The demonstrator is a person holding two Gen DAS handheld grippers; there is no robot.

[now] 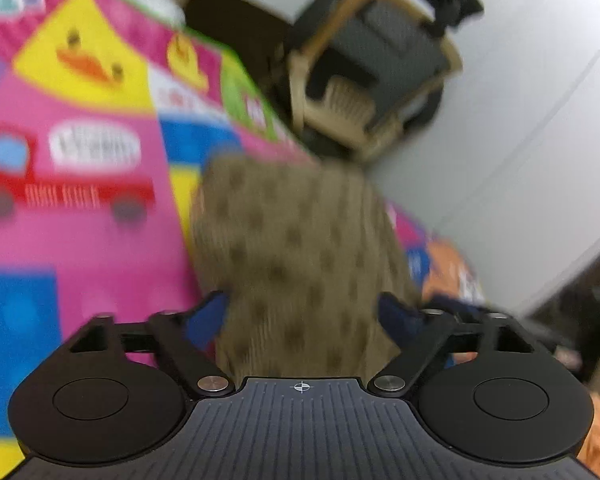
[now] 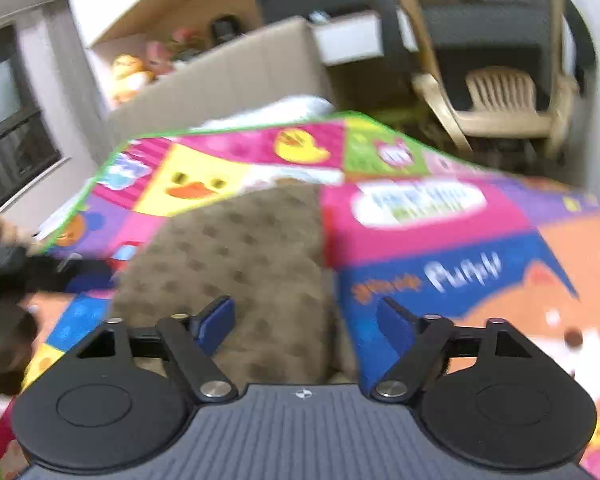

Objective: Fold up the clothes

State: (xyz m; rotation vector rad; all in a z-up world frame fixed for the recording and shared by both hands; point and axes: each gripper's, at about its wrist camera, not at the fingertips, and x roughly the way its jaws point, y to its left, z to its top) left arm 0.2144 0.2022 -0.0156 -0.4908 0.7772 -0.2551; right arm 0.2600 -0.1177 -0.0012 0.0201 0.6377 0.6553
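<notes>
Over a bright patchwork play mat (image 1: pixel 80 240), the left gripper (image 1: pixel 302 316) is hovering, angled downward so its camera is looking along the fingers to the mat's far edge. Its blue-padded fingers (image 1: pixel 206 316) are standing wide apart, and a brown dotted garment (image 1: pixel 292 248) is filling the gap between them. Whether the pads are touching the cloth I cannot tell, since motion blur is softening that whole view; nothing is being pinched.

Farther right, the right gripper (image 2: pixel 306 322) is sitting in a similar downward tilt, fingers (image 2: pixel 216 322) likewise spread wide. The left pad is lying over the garment's (image 2: pixel 236 264) near right part, while the right pad is hanging over a blue panel of the mat (image 2: pixel 440 220) just beside the cloth's right edge. No cloth is being held here either.

The garment is lying on the mat as a folded, roughly rectangular heap, running from near the grippers toward the far edge, beside the yellow duck panel.

Beyond the mat, a beige plastic chair (image 2: pixel 500 96) is standing at the far right and a cardboard box (image 2: pixel 236 76) is standing at the far left.
</notes>
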